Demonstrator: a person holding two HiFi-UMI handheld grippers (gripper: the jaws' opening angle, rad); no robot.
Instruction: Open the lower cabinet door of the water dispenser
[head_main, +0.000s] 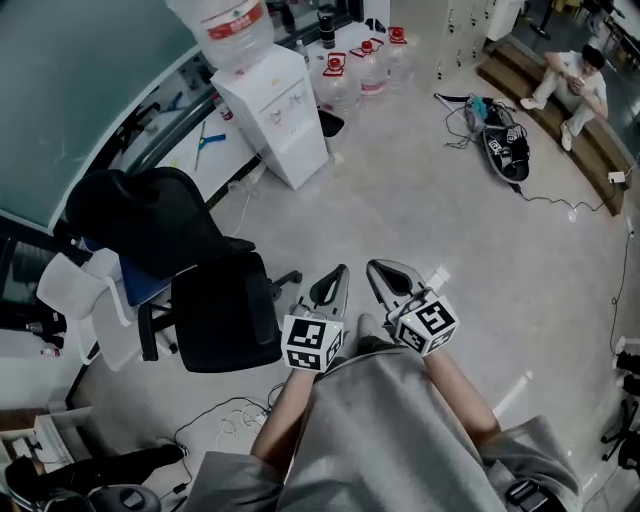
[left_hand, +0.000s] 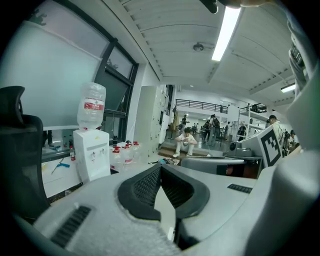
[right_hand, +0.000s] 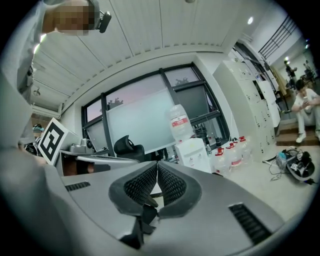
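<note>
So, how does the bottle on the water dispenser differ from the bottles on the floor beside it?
The bottle on the dispenser is turned upside down, neck in the water dispenser; the floor bottles stand upright, red caps on top. It is single and raised; they are several, on the floor. All are clear plastic.
</note>
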